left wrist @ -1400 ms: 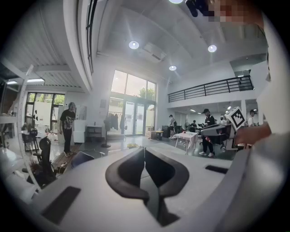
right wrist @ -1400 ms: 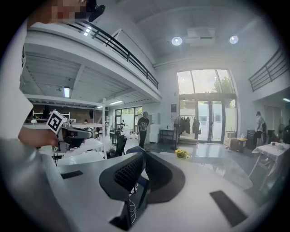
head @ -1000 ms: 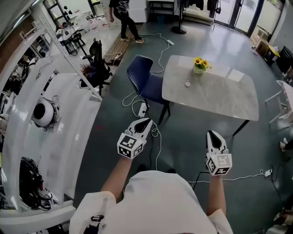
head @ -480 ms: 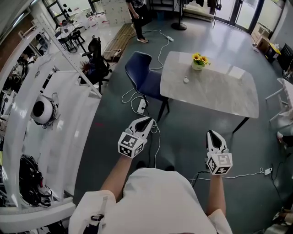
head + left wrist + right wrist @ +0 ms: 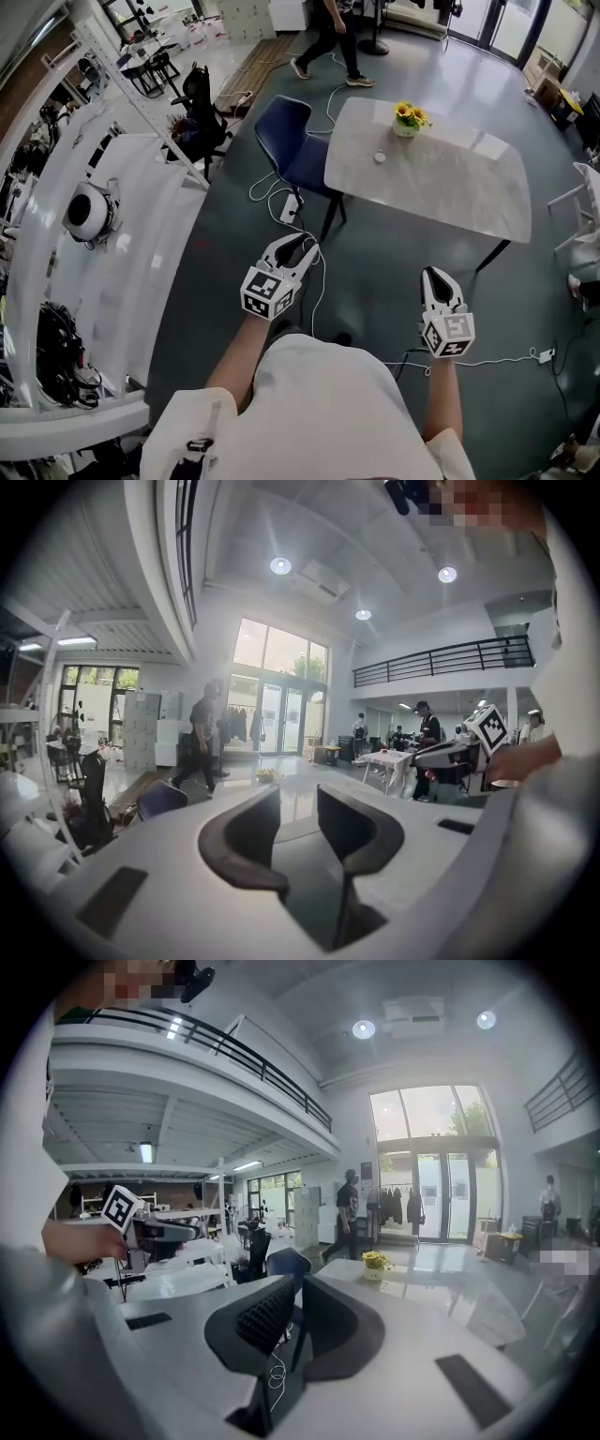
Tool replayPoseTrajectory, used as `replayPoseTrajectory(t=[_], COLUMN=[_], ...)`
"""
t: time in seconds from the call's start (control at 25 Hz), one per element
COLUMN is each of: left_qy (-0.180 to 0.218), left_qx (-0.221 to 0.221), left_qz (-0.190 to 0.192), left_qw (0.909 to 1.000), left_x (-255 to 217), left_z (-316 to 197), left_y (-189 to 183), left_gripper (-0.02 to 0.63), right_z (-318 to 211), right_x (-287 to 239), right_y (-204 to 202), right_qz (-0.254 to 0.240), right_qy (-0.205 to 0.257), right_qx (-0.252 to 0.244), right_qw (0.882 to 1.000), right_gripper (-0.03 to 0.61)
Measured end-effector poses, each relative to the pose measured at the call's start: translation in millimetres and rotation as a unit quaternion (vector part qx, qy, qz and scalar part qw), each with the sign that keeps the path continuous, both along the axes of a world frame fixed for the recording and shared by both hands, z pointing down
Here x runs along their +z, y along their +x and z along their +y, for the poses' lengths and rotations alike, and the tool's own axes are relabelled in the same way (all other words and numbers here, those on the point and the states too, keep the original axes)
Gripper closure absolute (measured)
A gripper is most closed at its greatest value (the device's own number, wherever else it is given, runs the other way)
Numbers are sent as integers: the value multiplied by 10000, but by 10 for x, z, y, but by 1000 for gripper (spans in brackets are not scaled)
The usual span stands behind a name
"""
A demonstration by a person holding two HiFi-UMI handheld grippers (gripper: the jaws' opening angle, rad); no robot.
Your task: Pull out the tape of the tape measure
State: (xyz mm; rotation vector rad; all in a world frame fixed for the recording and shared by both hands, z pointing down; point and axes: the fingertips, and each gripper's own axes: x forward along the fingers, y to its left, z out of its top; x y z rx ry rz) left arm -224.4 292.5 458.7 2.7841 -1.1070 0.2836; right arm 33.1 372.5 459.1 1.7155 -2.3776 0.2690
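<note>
- Standing well apart from the table (image 5: 450, 202), with both grippers held out over the floor. Left gripper (image 5: 300, 246) spread, having just been opening, with nothing between the jaws. Right gripper (image 5: 437, 275) pressed together on nothing.
- No sure sight of the tape measure. Only a small pale round thing (image 5: 380, 157) near the table's far left corner, just beside the flower pot (image 5: 406, 120). Too small to tell, though likely the target.
- Could snag a foot on the white cable (image 5: 317, 292) trailing across the floor toward the table's left edge, given eyes fixed on that far corner.
- Could bump the blue chair (image 5: 295, 141) tucked at the left edge while leaning in.
- Could tip the flower pot by swinging a spread gripper in beside the round thing.
- Could fumble the tape's end by arriving with the right gripper unopened.
- Might drag the case across the smooth table top instead of drawing tape out, through pulling without a firm hold on the case.
- Might lose the tape to a snap-back after too light a pinch on its tip.
</note>
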Motion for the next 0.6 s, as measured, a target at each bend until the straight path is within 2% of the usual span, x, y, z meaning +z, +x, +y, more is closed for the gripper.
replayPoseTrajectory(t=[0.12,0.24,0.6], left_qy=[-47,-64,-127], left_qx=[-76,-114,-162], left_qz=[25,31,-62], left_qw=[10000,9999,9998], left_x=[37,43,132], left_z=[41,83,126], left_y=[71,125,275], left_gripper=[428,399,377], right_z=[29,56,35], right_x=[47,69,251], right_y=[82,147,315], right_qz=[-23,-42,-91], right_qy=[-43,-66,-219], right_qx=[-58,-112,-213], right_qw=[10000,9999,9995], right_gripper=[532,531,532])
